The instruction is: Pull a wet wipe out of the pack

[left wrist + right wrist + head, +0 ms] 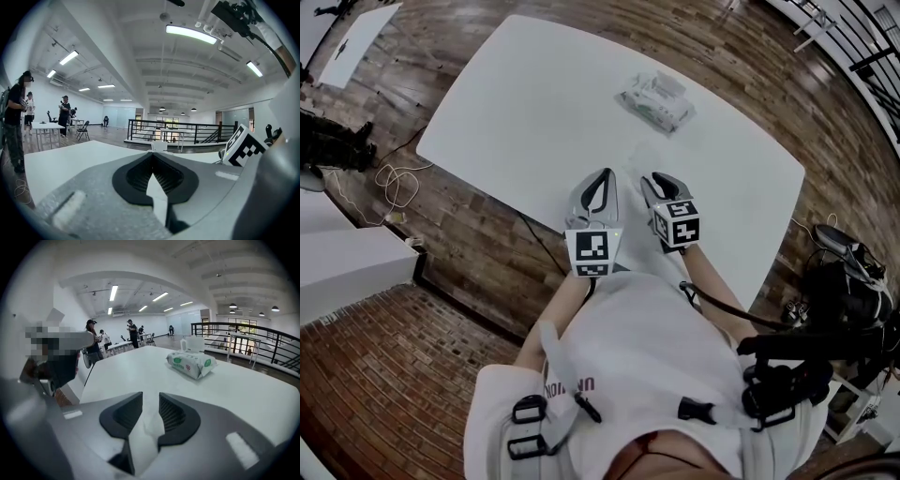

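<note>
The wet wipe pack (656, 101) lies on the far part of the white table (516, 103), white with green labels, and a wipe tip stands up from its top (190, 364). My right gripper (150, 397) points at it from well short of it. Its jaws stand apart, and a white wipe (146, 437) hangs loosely in the gap, with neither pad pressing on it. In the head view both grippers hover over the table's near edge, the right one (660, 180) beside the left (603, 174). The left gripper's (152, 155) fingertips meet, and I see nothing held.
The brick-patterned floor around the table carries cables (389, 178) at the left and black equipment (834, 309) at the right. In the gripper views, people stand by distant desks (93, 341) and a black railing (243, 341) runs behind the table.
</note>
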### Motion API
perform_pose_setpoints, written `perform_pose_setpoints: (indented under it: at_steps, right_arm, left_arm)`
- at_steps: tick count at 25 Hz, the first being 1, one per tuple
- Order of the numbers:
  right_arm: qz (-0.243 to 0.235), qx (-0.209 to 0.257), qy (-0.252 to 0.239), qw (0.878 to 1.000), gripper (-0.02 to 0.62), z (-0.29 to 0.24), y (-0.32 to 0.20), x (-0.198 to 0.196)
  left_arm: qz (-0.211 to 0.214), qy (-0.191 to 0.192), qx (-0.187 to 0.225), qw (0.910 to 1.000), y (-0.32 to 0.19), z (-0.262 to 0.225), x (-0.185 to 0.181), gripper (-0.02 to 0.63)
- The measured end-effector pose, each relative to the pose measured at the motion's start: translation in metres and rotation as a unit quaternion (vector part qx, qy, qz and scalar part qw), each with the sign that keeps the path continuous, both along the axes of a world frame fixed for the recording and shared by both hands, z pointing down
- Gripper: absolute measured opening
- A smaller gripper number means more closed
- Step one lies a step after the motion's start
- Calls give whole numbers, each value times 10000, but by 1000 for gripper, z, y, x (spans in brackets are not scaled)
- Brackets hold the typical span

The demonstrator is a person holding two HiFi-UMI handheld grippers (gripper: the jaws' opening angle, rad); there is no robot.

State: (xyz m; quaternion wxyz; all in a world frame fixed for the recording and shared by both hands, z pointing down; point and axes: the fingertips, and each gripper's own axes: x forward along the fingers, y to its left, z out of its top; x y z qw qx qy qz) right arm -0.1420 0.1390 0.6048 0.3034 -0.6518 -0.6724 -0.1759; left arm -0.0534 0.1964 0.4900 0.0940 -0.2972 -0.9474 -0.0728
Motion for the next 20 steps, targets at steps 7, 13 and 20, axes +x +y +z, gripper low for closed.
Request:
perform_pose_setpoints:
  at_steps: [7,13,20]
  right_arm:
    - [313,-1337,-625,9886,6,-80,15,-10]
    - [373,-1707,-889,9806,6,-103,14,2]
    - [356,-1582,-917,9825,5,-99,11,4]
  left_arm:
    - [-15,-27,-75,10000,0,-5,0,2]
    - [77,-55,-99,9999,-4,-8,-2,2]
    - [96,-64,-114,9999,-6,-9,-1,2]
